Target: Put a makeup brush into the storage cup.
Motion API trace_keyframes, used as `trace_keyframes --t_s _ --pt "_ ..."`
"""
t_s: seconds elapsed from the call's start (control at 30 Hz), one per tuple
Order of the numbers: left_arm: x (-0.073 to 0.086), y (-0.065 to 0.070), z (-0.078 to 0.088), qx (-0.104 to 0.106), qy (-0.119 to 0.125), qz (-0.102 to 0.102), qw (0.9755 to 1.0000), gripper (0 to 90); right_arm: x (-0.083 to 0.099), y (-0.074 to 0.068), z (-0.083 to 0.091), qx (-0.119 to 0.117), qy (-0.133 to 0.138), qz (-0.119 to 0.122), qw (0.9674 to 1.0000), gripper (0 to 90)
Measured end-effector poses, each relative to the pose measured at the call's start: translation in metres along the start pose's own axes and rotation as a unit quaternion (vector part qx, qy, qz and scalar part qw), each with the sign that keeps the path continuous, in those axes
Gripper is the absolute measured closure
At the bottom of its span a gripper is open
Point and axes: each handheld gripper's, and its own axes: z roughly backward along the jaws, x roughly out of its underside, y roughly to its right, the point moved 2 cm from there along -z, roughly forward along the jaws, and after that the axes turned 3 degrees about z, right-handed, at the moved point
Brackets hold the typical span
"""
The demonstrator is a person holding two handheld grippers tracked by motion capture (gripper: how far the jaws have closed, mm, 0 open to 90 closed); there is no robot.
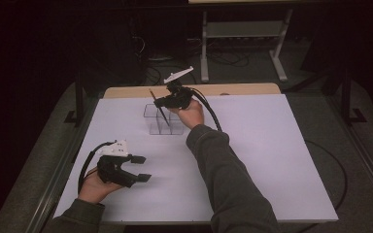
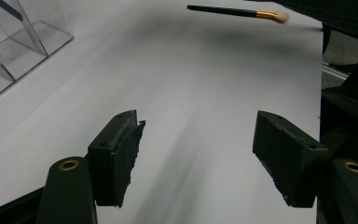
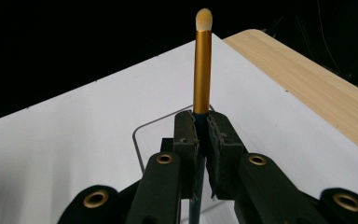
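Note:
My right gripper (image 1: 161,102) is at the far middle of the table, shut on a makeup brush (image 1: 163,116) over a clear divided organizer (image 1: 151,112). The brush is tilted, and its lower end reaches down into the organizer. In the right gripper view the jaws (image 3: 203,135) pinch the dark handle just below the gold ferrule (image 3: 202,70), with the pale bristle tip pointing up. My left gripper (image 1: 142,168) rests low at the near left, open with nothing in it (image 2: 198,149). A second brush (image 2: 235,10) lies flat on the mat beyond it.
A white mat (image 1: 272,160) covers the table, with a wooden strip (image 1: 243,89) along the far edge. The organizer's corner (image 2: 14,42) is at the upper left of the left gripper view. The right forearm in a grey-green sleeve (image 1: 223,170) crosses the middle of the mat.

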Motion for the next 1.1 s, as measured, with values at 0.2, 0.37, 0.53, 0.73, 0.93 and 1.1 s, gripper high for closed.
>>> trace_keyframes --t_s 0.2,0.37,0.53,0.73,0.93,1.1 --pt "0.0 -0.001 0.0 0.0 -0.004 -0.006 1.0 30.7 0.005 0.0 -0.001 0.002 -0.003 -0.001 1.0 81.9" --pt "0.0 0.0 -0.002 0.002 -0.005 -0.001 1.0 30.6 0.008 0.0 -0.001 0.003 -0.006 -0.002 1.0 81.8" --pt "0.0 -0.001 -0.001 0.003 -0.003 0.0 1.0 30.6 0.01 -0.001 -0.001 0.005 -0.013 -0.001 0.9999 81.7" --pt "0.0 -0.001 -0.002 0.003 -0.005 -0.002 1.0 30.6 0.013 -0.001 0.001 0.01 -0.021 -0.001 0.9997 81.6" --pt "0.0 -0.001 -0.002 0.002 -0.004 0.002 1.0 30.5 0.018 -0.002 0.0 0.01 -0.022 -0.01 0.9997 68.8" --pt "0.0 -0.001 -0.002 0.002 -0.004 0.001 1.0 30.5 0.021 -0.003 0.002 0.007 -0.022 -0.013 0.9996 68.7"
